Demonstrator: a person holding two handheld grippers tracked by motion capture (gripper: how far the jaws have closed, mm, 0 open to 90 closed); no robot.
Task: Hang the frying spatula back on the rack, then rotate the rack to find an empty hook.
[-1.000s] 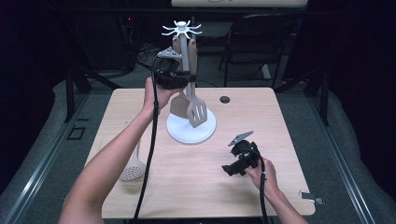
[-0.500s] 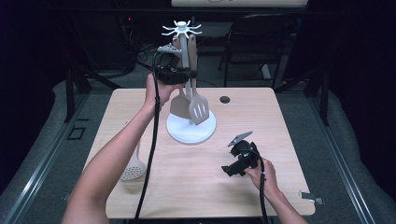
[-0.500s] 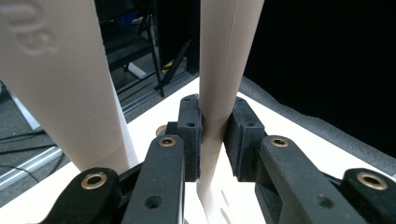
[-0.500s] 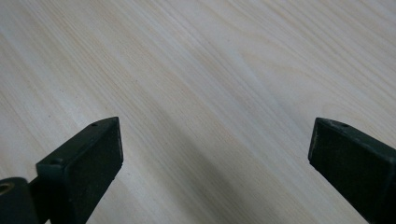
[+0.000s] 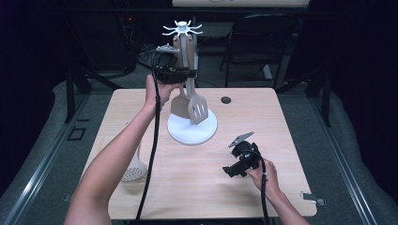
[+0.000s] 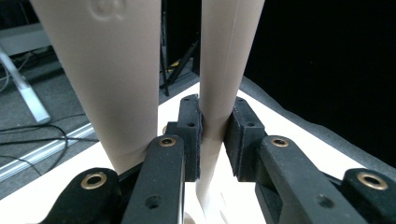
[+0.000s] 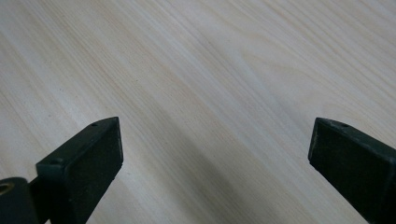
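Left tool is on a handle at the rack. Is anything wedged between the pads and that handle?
Nothing visible. The left tool is shut directly on the slim handle, with both pads against it. A second, wider handle hangs just beside it, outside the jaws, on the same rack.

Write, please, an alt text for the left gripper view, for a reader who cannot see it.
The left tongs are shut on a beige utensil handle that hangs upright between the two black jaws. A second, wider beige handle hangs just beside it, outside the jaws, and the pale wooden table lies below against a dark room.
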